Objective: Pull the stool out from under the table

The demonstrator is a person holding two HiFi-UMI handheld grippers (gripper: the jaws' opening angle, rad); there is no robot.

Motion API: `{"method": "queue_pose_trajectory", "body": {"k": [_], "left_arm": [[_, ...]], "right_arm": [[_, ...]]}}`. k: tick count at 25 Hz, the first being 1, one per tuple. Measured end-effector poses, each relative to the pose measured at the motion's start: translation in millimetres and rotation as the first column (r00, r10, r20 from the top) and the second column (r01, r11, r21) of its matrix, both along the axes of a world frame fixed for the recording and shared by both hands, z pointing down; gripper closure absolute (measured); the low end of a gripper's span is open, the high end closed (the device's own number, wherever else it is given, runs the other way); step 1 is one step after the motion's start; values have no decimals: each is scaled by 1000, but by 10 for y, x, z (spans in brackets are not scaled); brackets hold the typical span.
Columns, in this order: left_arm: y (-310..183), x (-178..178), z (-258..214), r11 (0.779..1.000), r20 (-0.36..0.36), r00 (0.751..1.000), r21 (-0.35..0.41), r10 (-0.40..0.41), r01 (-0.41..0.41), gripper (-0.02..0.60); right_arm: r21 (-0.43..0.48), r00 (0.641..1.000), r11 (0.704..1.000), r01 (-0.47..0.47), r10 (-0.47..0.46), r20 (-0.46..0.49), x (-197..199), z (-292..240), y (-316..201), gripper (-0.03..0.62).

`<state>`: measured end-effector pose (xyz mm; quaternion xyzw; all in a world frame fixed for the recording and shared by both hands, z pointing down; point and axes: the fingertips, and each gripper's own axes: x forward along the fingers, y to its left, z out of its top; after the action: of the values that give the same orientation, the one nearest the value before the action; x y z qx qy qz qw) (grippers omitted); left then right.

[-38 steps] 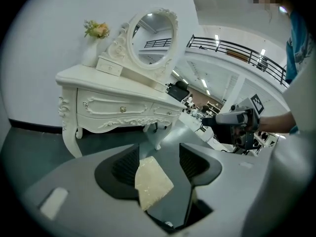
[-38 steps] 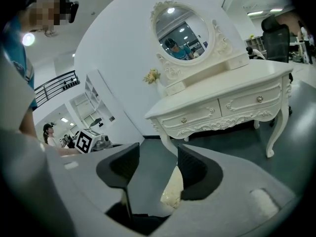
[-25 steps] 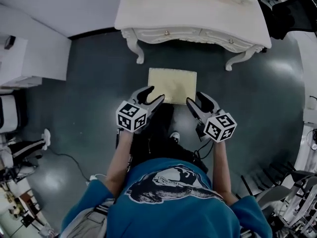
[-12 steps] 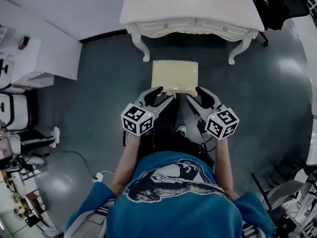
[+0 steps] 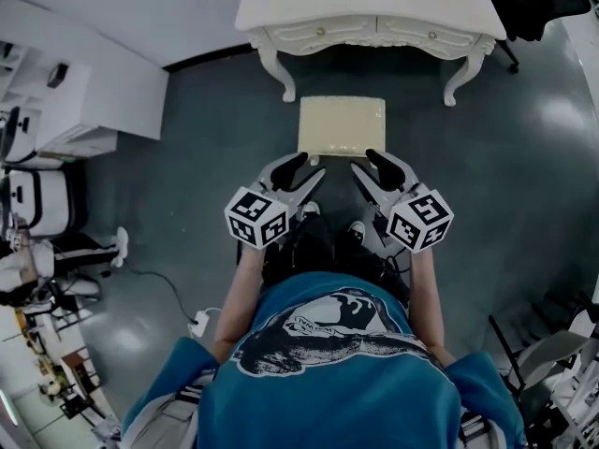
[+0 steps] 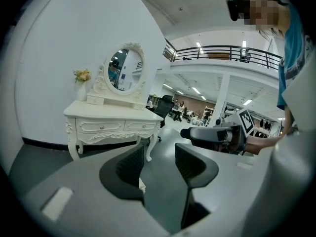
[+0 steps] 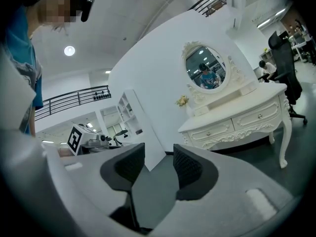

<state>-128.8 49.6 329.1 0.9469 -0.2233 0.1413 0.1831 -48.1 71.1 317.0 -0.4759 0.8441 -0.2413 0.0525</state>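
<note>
Grippers poised at the stool's near edge, both empty.

Left gripper (image 5: 312, 166) and right gripper (image 5: 362, 162): on each the jaws stand apart and are closing, with only dark grey floor (image 5: 206, 148) between the pads and nothing clamped. Just beyond both sets of tips lies the cream rectangular padded stool (image 5: 342, 127), its near edge close to them; contact cannot be told. The left gripper view catches a sliver of it low beside one jaw. Its seat sits on open floor, in front of the table's edge. Farther ahead stands the white carved dressing table (image 5: 374, 3) with drawers and curved legs. On it are an oval mirror (image 6: 126, 70) and a small vase of flowers (image 6: 82, 78).
</note>
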Motion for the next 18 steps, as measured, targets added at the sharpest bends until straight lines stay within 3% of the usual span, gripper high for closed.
{"method": "queue_pose_trajectory", "body": {"k": [10,14,18], "left_arm": [[12,-252,-124,999,-18,1000,32,9,-8,432],[9,-509,-135,999,-27,1000,35,0,1,463],[45,-820,-188,999,-39,999,32,1,0,491]], "right_arm": [[4,999,1000,-18,18,-31,-271,2,14,426],[16,998,999,-48,49,-32,-478,-49,-14,515],[14,997,998,-67,67,-45,-798,-130,13,563]]}}
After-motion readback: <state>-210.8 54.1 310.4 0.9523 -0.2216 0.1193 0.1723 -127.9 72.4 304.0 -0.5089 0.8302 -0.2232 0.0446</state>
